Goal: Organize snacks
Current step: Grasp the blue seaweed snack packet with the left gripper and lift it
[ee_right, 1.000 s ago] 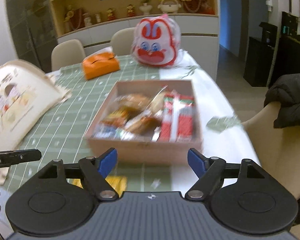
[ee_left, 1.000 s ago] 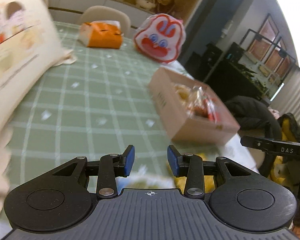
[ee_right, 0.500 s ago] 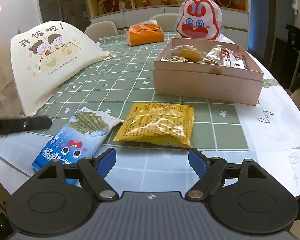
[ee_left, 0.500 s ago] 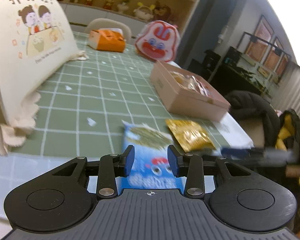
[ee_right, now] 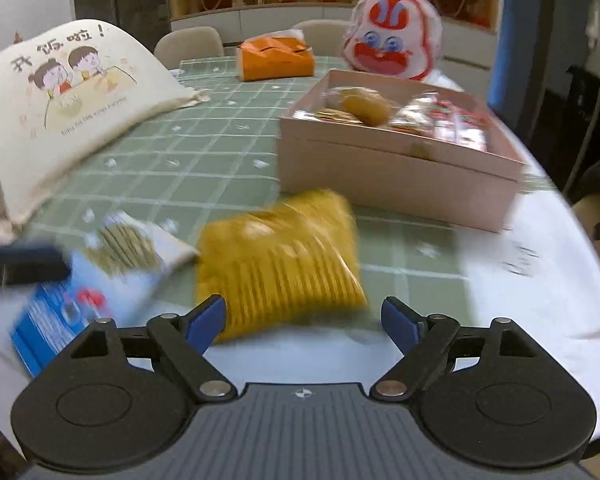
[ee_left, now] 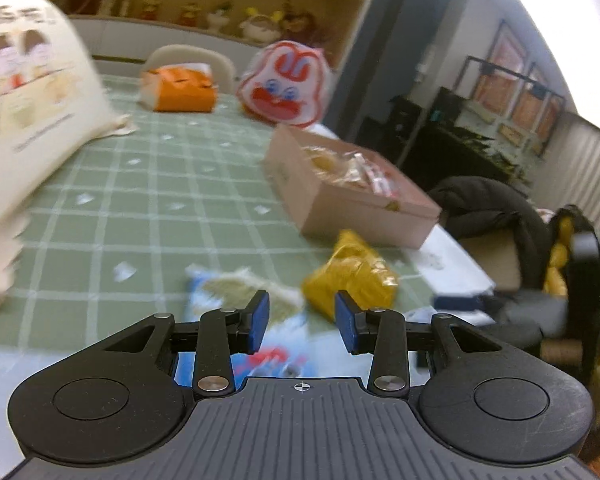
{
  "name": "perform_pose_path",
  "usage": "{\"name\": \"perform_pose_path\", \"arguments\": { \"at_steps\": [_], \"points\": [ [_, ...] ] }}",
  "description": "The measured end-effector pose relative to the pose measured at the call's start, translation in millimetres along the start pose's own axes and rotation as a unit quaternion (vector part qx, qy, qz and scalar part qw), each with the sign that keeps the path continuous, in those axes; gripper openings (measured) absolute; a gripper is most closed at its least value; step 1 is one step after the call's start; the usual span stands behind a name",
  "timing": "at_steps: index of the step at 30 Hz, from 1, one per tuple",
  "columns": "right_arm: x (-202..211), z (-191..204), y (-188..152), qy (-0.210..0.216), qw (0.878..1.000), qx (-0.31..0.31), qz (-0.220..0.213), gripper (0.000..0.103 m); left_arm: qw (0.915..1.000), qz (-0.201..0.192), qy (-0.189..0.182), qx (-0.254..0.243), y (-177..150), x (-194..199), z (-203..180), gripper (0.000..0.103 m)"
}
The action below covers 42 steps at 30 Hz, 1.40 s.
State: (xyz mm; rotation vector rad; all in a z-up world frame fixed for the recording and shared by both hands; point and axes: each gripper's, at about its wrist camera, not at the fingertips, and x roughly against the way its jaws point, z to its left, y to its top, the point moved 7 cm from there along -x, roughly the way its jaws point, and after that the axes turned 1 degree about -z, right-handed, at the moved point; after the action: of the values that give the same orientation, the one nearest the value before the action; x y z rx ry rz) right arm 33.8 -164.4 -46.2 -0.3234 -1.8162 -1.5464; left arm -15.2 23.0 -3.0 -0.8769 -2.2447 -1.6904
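Note:
A yellow snack bag lies on the green checked tablecloth near the table's front edge; it also shows in the left wrist view. A blue and white snack bag lies to its left, also seen in the left wrist view. A pink cardboard box holding several wrapped snacks stands behind them. My right gripper is open wide, just in front of the yellow bag. My left gripper is open and empty over the blue bag.
A cream cloth bag with a cartoon print stands at the left. An orange tissue box and a red and white rabbit bag are at the back. Chairs surround the table; a dark jacket hangs on the right one.
Both grippers have moved forward and down toward the two bags. The right gripper now stands close to the yellow bag. Both stay open.

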Motion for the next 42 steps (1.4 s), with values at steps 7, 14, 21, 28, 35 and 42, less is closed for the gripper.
{"name": "perform_pose_path", "arguments": {
  "at_steps": [7,14,21,28,35,42],
  "points": [
    [37,-50,-31,-0.060,0.998,-0.036,-0.012,0.085,0.9985,0.013,-0.016,0.051,20,-67,-10,0.041],
    [43,-53,-19,-0.012,0.994,-0.104,-0.043,0.085,0.9927,0.088,-0.067,0.047,-4,-97,-35,0.040],
    [32,-41,-9,0.022,0.990,-0.131,-0.044,0.085,0.9983,0.031,-0.026,0.042,-4,-31,-12,0.040],
    [20,26,-9,0.108,0.988,-0.106,-0.039,0.084,0.9917,0.000,0.078,0.103,-3,17,67,0.040],
    [21,60,-16,0.112,0.991,-0.064,-0.039,0.062,0.9900,0.031,0.044,0.130,-18,11,79,0.040],
    [29,67,-24,0.091,0.994,-0.037,-0.053,0.062,0.9886,0.057,-0.035,0.135,-29,-5,46,0.042]
  ]
}}
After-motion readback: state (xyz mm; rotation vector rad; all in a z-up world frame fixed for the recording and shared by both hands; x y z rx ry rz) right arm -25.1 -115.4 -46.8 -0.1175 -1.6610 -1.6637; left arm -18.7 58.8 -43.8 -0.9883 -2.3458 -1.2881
